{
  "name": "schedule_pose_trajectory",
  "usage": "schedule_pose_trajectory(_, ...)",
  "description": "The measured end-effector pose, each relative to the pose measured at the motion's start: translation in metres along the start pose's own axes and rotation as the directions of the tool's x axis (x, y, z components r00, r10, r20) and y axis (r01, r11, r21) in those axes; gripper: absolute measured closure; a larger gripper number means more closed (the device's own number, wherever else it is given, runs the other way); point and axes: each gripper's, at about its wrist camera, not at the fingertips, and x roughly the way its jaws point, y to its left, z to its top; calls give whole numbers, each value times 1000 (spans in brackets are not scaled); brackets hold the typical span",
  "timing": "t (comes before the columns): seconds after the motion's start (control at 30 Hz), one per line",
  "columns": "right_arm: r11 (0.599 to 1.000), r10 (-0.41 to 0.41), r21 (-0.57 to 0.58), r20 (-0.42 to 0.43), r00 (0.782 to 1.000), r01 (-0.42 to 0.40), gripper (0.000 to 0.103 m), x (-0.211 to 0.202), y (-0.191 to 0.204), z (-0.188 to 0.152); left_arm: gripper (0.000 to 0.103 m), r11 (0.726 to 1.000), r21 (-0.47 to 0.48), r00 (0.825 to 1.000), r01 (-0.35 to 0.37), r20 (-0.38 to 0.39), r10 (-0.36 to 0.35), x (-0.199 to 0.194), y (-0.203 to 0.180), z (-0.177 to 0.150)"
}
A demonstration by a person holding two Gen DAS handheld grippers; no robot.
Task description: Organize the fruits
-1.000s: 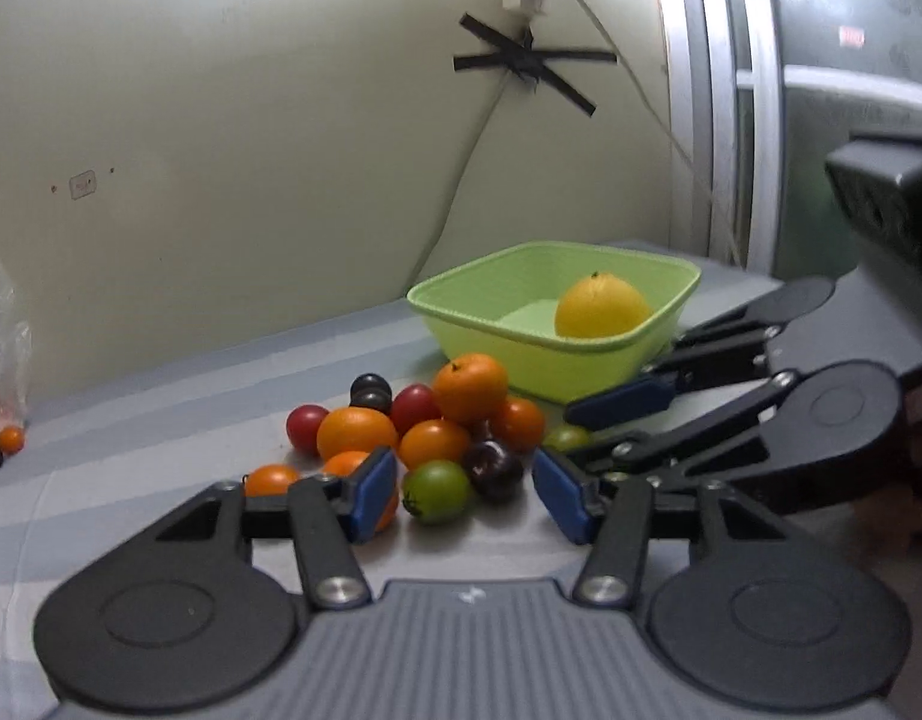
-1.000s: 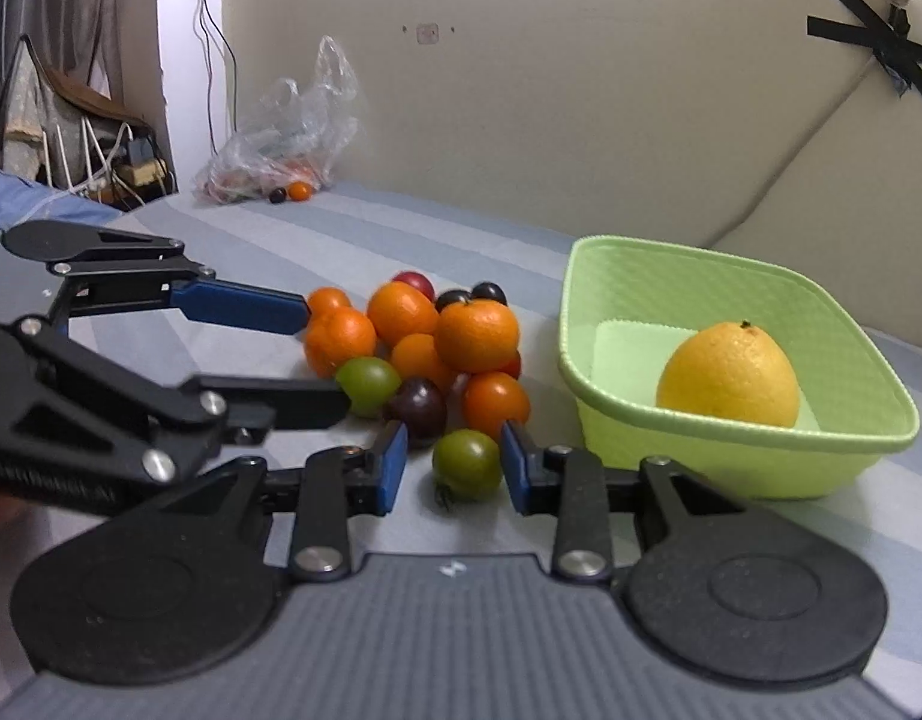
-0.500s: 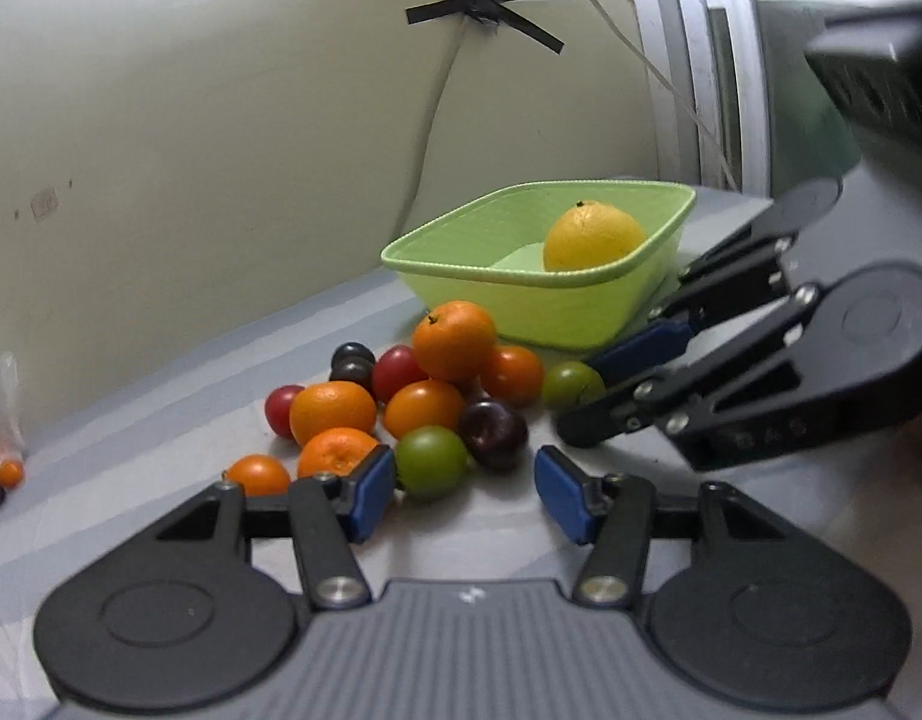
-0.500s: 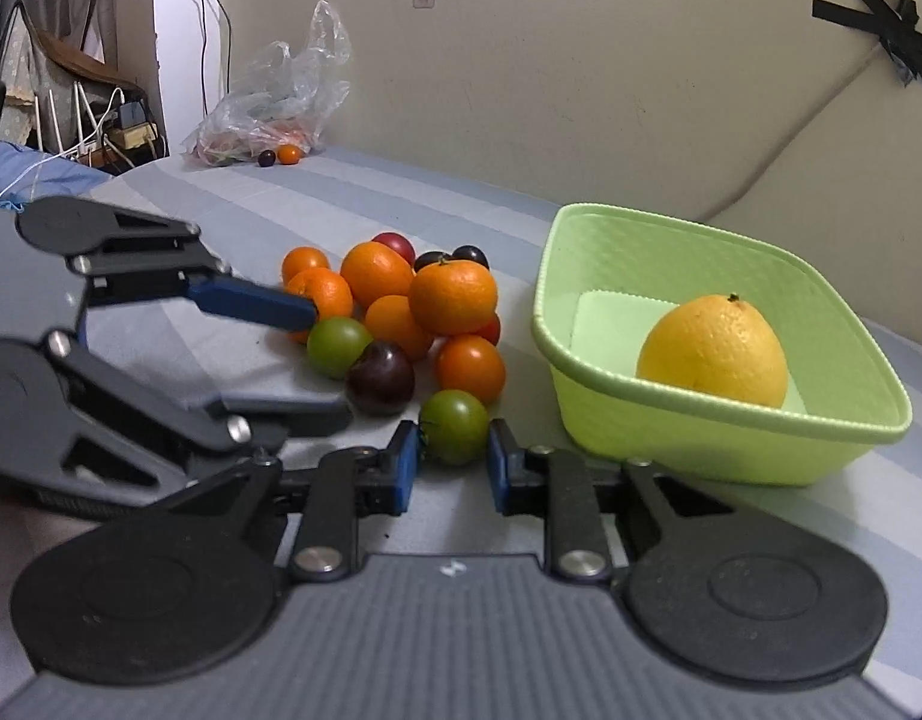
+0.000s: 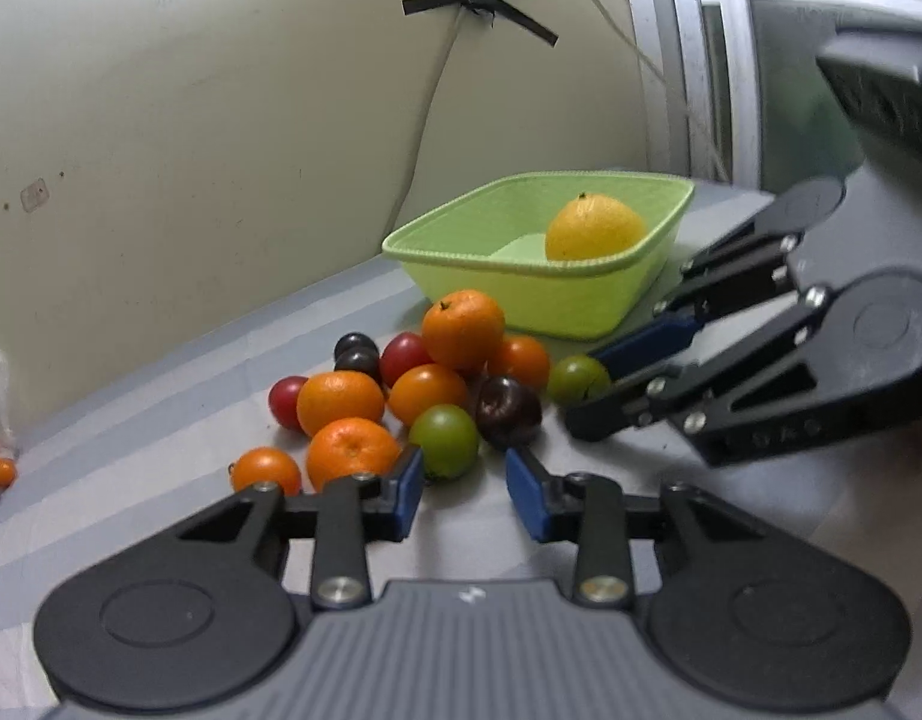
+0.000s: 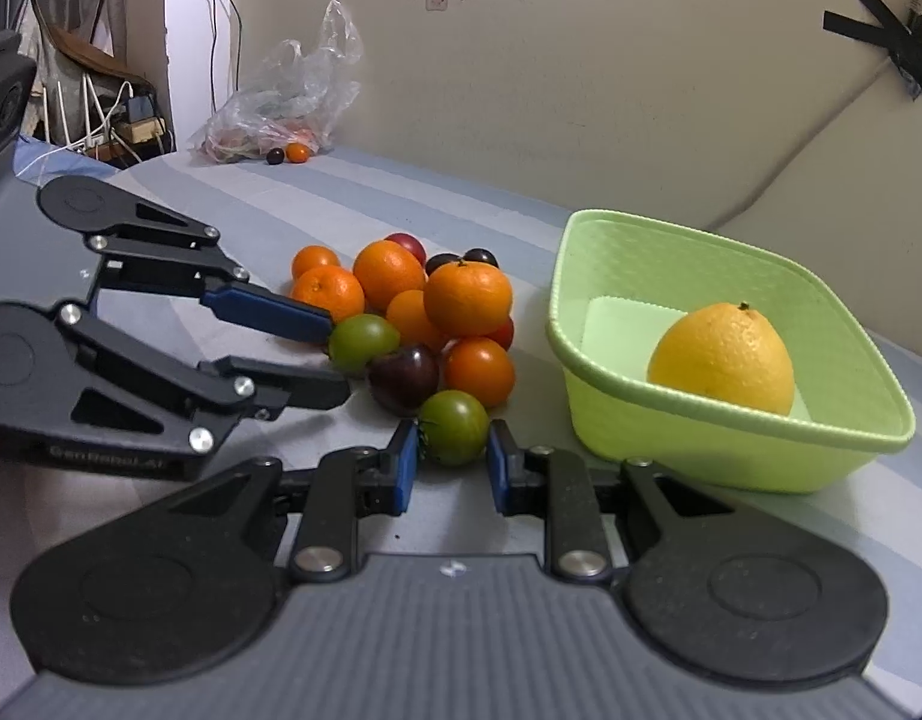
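Green plastic forms the basket (image 6: pixel 730 420) at the right of your right wrist view, with one large yellow-orange citrus (image 6: pixel 723 357) lying inside it. Just left of the basket, in the middle of the frame, a heap of fruit (image 6: pixel 425 312) lies on the grey striped surface (image 6: pixel 401 198): oranges, red and dark plums, and green ones.

Your right gripper (image 6: pixel 452 459) is clenched on a green-and-red fruit (image 6: pixel 453 426) at the near edge of the heap, both blue pads pressing its sides.

Your left gripper (image 5: pixel 463 489) is closing its jaws; a green fruit (image 5: pixel 444 440) sits just ahead of its tips, close against the left pad, while the right pad stands apart from it, so nothing is gripped yet. In the right wrist view that gripper reaches in from the left with this green fruit at its tips.

At the upper left of the right wrist view, a clear plastic bag (image 6: pixel 287 102) lies against the wall, with two small fruits beside it.
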Motion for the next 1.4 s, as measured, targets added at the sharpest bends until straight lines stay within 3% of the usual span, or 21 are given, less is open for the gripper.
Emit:
schedule_pose_trajectory(0.07,1000,-9,2,2,1000,9,76,0,-1,0,71,1000,-12,1000,1,-8,-1,-3,-4,1)
schedule_pose_trajectory(0.2,1000,-18,7,0,1000,18,76,1,-4,1,70,999,-18,998,40,48,-39,-18,-16,9)
schedule_pose_trajectory(0.37,999,-40,13,-1,999,40,76,1,-8,1,61,999,30,1000,13,10,-13,-1,-25,20)
schedule_pose_trajectory(0.53,997,-64,42,-4,998,64,76,0,-14,0,61,999,44,999,31,3,-32,15,-18,26)
schedule_pose_trajectory(0.67,997,-46,59,6,999,46,76,-5,-19,1,75,995,92,1000,26,-7,-25,22,-22,27)
schedule_pose_trajectory(0.87,982,80,163,82,993,-92,76,-24,-38,5,92,998,65,999,27,15,-28,10,-23,20)
schedule_pose_trajectory(0.93,975,110,183,93,989,-126,76,-27,-39,6,87,998,57,1000,19,5,-19,9,-24,19)
schedule_pose_trajectory(1.03,972,124,187,102,987,-141,76,-27,-39,8,65,998,69,1000,2,-10,-1,19,-26,22)
schedule_pose_trajectory(1.07,972,125,189,101,987,-142,76,-26,-39,8,50,998,66,1000,9,-16,-8,22,-27,23)
schedule_pose_trajectory(1.1,971,125,190,99,987,-142,76,-26,-40,8,43,998,64,1000,2,-17,-1,26,-29,26)
schedule_pose_trajectory(1.17,971,126,193,97,987,-143,76,-25,-41,8,42,998,67,1000,-7,-9,8,29,-32,29)
schedule_pose_trajectory(1.23,966,142,204,101,985,-160,76,-25,-45,8,44,998,66,1000,-13,-6,13,31,-33,30)
schedule_pose_trajectory(1.33,951,187,221,138,973,-215,76,-30,-48,9,73,995,88,999,-50,3,50,36,-35,31)
schedule_pose_trajectory(1.4,936,230,229,173,958,-267,76,-37,-50,9,76,997,71,999,-32,-5,33,37,-32,30)
